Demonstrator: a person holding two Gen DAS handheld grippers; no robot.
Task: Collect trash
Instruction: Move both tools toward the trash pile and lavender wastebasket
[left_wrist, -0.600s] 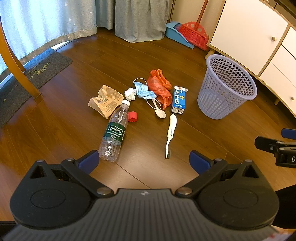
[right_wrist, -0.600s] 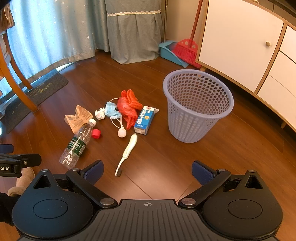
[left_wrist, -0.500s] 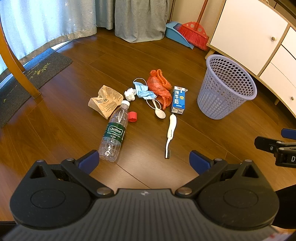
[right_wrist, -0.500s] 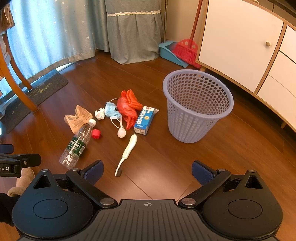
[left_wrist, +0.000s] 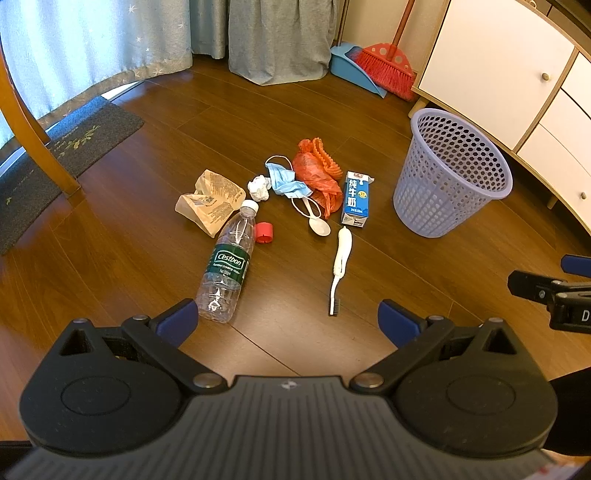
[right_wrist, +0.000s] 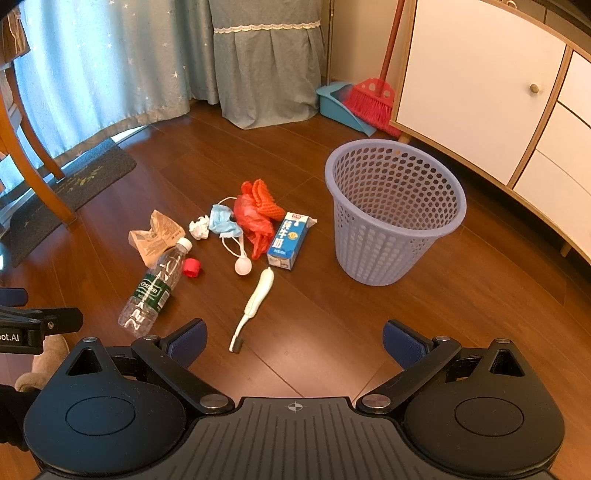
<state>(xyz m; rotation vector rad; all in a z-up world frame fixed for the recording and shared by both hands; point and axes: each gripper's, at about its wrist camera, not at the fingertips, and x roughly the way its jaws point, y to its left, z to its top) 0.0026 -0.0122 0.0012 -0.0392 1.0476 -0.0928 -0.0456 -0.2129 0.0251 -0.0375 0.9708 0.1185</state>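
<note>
Nothing is picked up yet: both my pairs of fingers are spread wide and hold nothing, so I judge this the step of choosing a first piece.

From my left wrist camera, my left gripper (left_wrist: 288, 319) hangs above the wooden floor (left_wrist: 110, 280) with the clear plastic water bottle (left_wrist: 229, 266) lying just ahead of its left finger. The white long-handled brush (left_wrist: 340, 266) lies between the fingers' lines of sight, farther out. Beyond are the red bottle cap (left_wrist: 265, 232), white plastic spoon (left_wrist: 318, 224), crumpled brown paper bag (left_wrist: 209, 201), white tissue ball (left_wrist: 258, 187), blue face mask (left_wrist: 286, 181), red plastic bag (left_wrist: 317, 175) and blue milk carton (left_wrist: 355, 199). The lavender perforated waste basket (left_wrist: 452, 173) stands upright to the right, apart from the litter.

From my right wrist camera, my right gripper (right_wrist: 294, 341) faces the same heap, with the brush nearest and the basket close on the right. It looks empty.

Next, I reckon, one hand must lower, straddle the bottle or brush across its narrow width, and close.
</note>
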